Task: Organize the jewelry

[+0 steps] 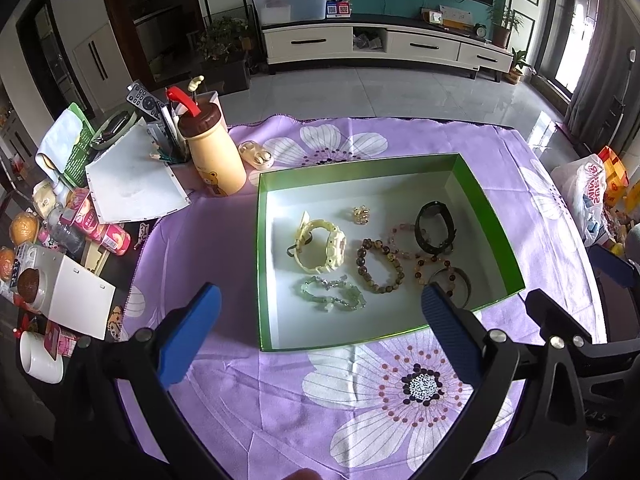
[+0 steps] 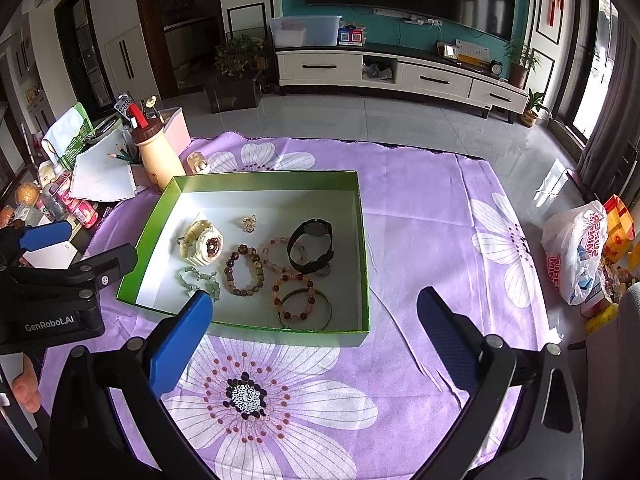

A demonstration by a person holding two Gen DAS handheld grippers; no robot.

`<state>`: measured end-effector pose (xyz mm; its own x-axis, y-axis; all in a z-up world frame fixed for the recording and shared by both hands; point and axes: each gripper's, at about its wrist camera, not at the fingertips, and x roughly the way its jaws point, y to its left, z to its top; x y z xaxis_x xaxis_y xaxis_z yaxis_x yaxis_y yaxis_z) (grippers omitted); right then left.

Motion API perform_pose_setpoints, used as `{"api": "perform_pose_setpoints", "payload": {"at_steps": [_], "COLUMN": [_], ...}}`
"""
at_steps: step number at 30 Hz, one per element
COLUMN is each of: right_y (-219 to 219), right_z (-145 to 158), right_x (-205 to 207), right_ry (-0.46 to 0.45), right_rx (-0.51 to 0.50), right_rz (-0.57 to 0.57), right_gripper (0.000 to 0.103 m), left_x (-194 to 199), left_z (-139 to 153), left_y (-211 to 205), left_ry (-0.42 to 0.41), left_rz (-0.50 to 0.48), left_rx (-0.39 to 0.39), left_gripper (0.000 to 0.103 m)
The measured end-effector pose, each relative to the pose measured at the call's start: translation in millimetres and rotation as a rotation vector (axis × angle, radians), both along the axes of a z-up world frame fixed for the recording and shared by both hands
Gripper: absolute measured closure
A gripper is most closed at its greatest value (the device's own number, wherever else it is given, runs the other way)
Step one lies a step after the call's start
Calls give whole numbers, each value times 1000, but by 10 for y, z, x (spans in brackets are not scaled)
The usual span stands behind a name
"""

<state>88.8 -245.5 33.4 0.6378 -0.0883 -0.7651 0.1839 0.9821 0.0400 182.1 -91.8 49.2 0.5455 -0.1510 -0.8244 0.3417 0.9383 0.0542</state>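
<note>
Two claws hover over the near edge of the tabletop, both released, fingers spread wide, nothing between them: left claw (image 1: 320,312), right claw (image 2: 316,316). The tabletop is covered by a purple flowered cloth (image 1: 400,136). A shallow green box (image 1: 262,264) with a white floor sits on the cloth, just beyond the claws; all the jewelry lies inside it. Contents: cream watch (image 1: 320,250) at left; pale green bracelet (image 1: 332,296) near it, toward the near wall; small gold piece (image 1: 360,214) farther back, centre; dark brown bead bracelet (image 1: 378,266) in the middle; pink bead bracelet (image 1: 402,236) to its right, touching or overlapping the black watch (image 1: 434,226) at right, which stands on its edge; amber bead bracelet (image 2: 294,298) lying over a thin metal bangle (image 2: 306,310) at the near right. Left of the box stand a cream bottle (image 1: 216,156) with a brown cap and an open earbud case (image 1: 256,153). Clutter lies at the far left edge. A white plastic bag (image 2: 576,252) sits well to the right, off the cloth.
</note>
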Motion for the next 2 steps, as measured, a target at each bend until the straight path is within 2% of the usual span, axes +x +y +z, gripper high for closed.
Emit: {"api": "perform_pose_setpoints", "payload": {"at_steps": [2], "right_y": [-1], "right_z": [1], "right_x": [1], "right_ry": [0], "right_rx": [1], "right_rz": [-1], "right_gripper": [1], "left_x": [-2], "left_z": [-4], "left_y": [6], "left_ry": [1], "left_rz": [0], "left_rx": [-1], "left_gripper": [2]}}
